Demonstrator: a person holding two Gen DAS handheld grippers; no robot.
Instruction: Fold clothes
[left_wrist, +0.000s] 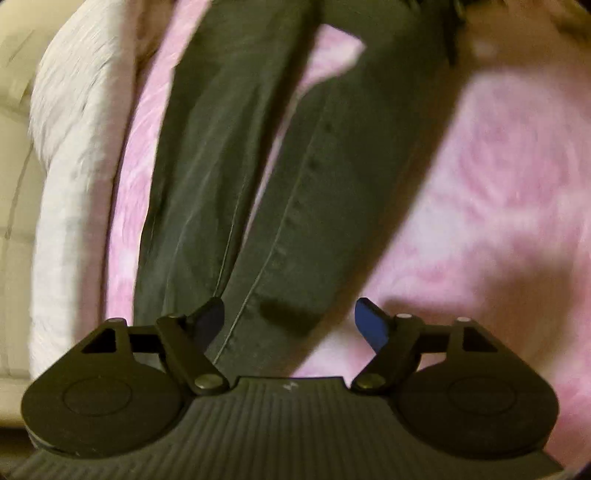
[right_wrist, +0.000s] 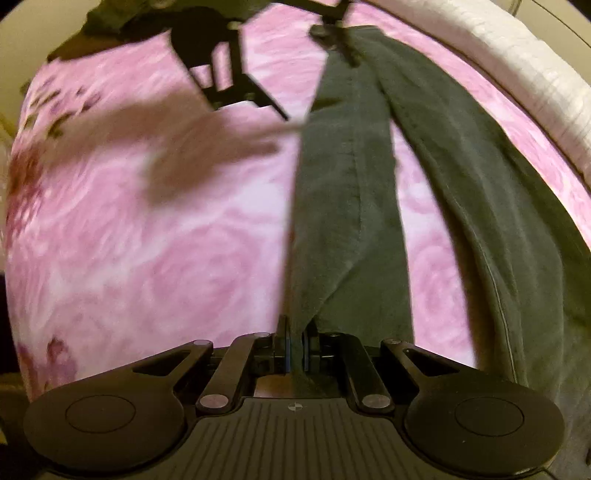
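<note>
Your left gripper (left_wrist: 290, 319) stands wide open above the dark green trousers (left_wrist: 229, 177), and its blue pads (left_wrist: 371, 325) hold nothing. Your right gripper (right_wrist: 295, 349) is closed tightly on the edge of one trouser leg (right_wrist: 332, 206). The trousers lie stretched out on the pink rose-patterned blanket (right_wrist: 147, 258), with both legs side by side, near the white quilted edge (right_wrist: 480, 48). No brand, label or writing can be read anywhere; both views are blurred.
</note>
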